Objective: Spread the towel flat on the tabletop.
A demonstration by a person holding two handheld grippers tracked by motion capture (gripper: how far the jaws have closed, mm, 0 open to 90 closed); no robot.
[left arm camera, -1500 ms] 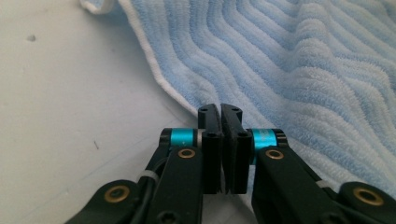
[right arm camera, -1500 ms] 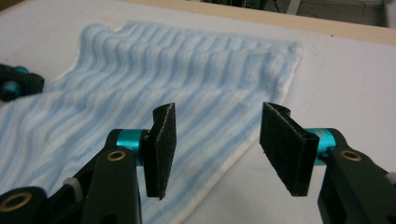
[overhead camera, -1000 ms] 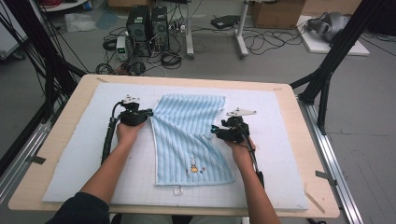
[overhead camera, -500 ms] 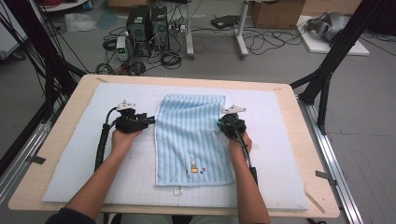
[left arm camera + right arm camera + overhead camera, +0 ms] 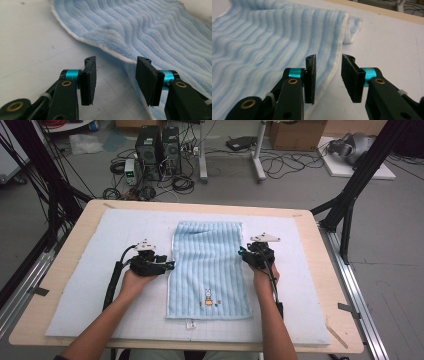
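Since the earlier frames the blue striped towel (image 5: pixel 208 270), then partly folded and skewed, has been spread flat, and both hands have drawn apart to its long edges. High view: the towel lies lengthwise at the centre of the pale mat (image 5: pixel 75 285) on the wooden table (image 5: pixel 47 270), its small embroidered figure toward 6 o'clock; the left gripper (image 5: pixel 167 266) sits at 9 o'clock of the towel, just beside its edge, and the right gripper (image 5: pixel 242 254) at 3 o'clock, at the opposite edge. Left gripper view: the left gripper (image 5: pixel 116 72) is released, its jaws parted over bare mat, the towel's white-trimmed hem (image 5: pixel 100 47) lying just beyond at 12 to 3 o'clock. Right gripper view: the right gripper (image 5: pixel 328 75) has just been opening; its jaws straddle the towel's hem (image 5: pixel 337 57) without pressing it.
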